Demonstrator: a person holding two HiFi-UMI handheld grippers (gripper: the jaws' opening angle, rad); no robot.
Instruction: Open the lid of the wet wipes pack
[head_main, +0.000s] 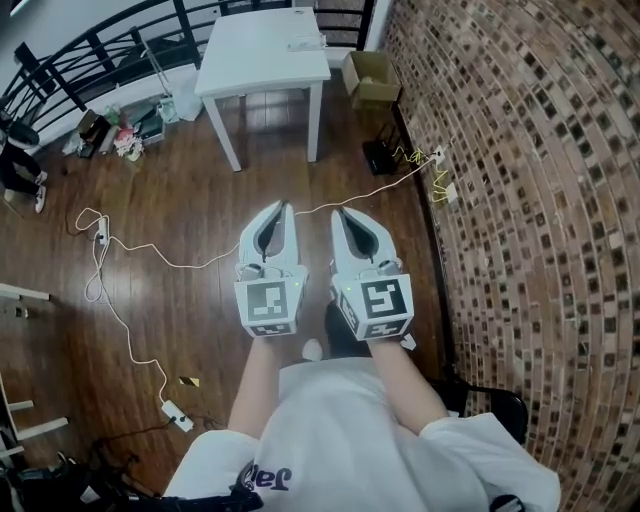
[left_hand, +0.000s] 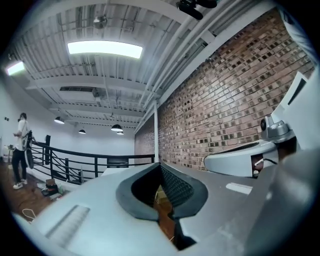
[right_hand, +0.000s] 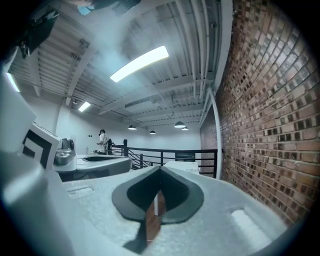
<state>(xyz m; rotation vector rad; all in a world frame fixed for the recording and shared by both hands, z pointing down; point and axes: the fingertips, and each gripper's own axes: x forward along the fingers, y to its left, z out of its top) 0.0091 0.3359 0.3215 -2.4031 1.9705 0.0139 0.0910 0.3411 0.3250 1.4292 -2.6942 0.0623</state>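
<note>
A white table (head_main: 258, 62) stands ahead on the wooden floor, and a small pale flat pack (head_main: 305, 42) lies near its far right edge; it is too small to make out any lid. My left gripper (head_main: 287, 206) and right gripper (head_main: 338, 212) are held side by side in the air, well short of the table, pointing level toward it. Both sets of jaws meet at the tips with nothing between them. The left gripper (left_hand: 160, 164) shows its tips together in the left gripper view. In the right gripper view the right gripper (right_hand: 160, 168) does too, with the table (right_hand: 182, 166) beyond.
A brick wall (head_main: 530, 200) runs along the right. A cardboard box (head_main: 370, 76) and a black object (head_main: 380, 156) sit by the wall beside the table. Cables (head_main: 130, 250) and a power strip (head_main: 176, 414) lie on the floor. A black railing (head_main: 90, 50) is at the back left, with a person (head_main: 18, 168) there.
</note>
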